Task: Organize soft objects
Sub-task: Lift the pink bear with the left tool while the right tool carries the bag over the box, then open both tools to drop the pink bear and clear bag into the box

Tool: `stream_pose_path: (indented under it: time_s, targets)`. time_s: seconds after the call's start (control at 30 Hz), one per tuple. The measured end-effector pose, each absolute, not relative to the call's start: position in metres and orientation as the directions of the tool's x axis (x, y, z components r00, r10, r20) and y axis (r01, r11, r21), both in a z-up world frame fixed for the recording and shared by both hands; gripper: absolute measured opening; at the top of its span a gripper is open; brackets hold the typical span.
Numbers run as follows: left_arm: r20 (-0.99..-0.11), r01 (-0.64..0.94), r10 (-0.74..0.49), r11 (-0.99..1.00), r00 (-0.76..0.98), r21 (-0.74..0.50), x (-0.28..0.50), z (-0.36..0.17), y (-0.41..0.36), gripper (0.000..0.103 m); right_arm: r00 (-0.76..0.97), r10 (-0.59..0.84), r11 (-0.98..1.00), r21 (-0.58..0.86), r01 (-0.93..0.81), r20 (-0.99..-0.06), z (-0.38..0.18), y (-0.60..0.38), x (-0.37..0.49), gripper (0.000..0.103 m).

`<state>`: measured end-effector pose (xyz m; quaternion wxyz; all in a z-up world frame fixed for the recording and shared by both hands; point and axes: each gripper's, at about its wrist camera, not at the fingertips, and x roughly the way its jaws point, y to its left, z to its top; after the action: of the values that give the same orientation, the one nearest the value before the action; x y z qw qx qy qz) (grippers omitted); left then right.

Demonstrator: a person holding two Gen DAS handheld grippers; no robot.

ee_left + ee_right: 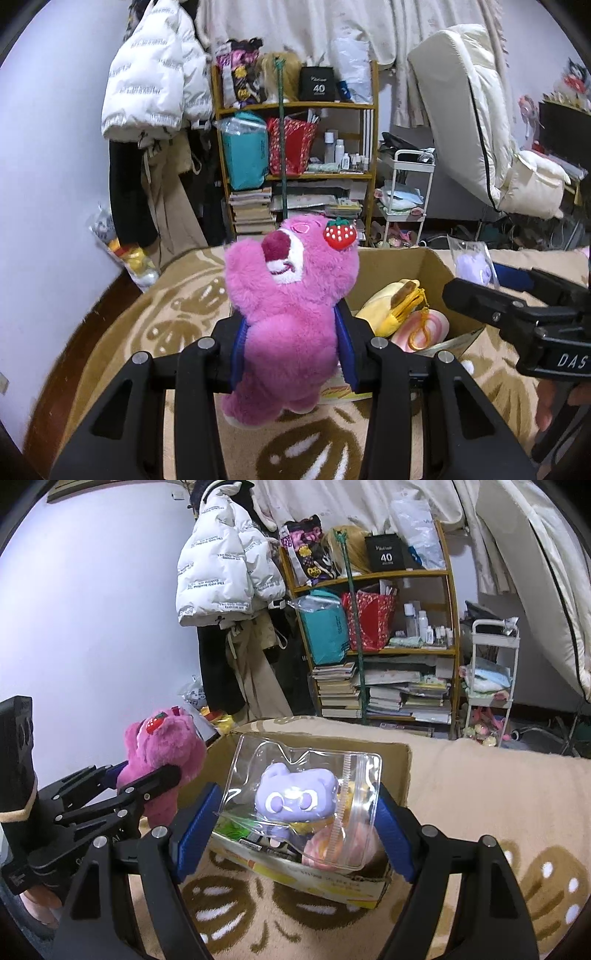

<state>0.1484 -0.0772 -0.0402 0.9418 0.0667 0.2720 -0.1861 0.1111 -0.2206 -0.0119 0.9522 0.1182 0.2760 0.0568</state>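
Observation:
My left gripper (291, 347) is shut on a pink plush bear (291, 295) with a strawberry on its head, held upright just left of an open cardboard box (399, 262). The bear also shows in the right wrist view (162, 764). My right gripper (295, 819) is shut on a clear zip bag (306, 794) holding a purple plush toy (295, 797), over the box (395, 771). Inside the box lie a yellow plush (391, 302) and a pink round plush (421, 328).
The box stands on a bed with a beige patterned blanket (480, 797). Behind are a wooden shelf (295, 107) with books and bags, hanging coats (147, 74), a white cart (406, 184) and a floor bag of toys (125, 254).

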Motion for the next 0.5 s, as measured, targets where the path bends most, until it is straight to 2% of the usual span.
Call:
stream_pose_path:
  time_s: [0.33,0.5]
  targets:
    - [-0.57,0.365,-0.295,0.931,0.767,0.01,0.164,-0.057,-0.078,0.043,0.774,0.189,0.945,0.325,0.023,-0.604,-0.045,-0.232,0.134,0.085]
    - [-0.579,0.362,-0.291,0.932,0.762,0.008,0.165,-0.06,-0.078,0.053,0.78,0.186,0.942,0.333,0.03,-0.597,-0.043,-0.237,0.133,0.085]
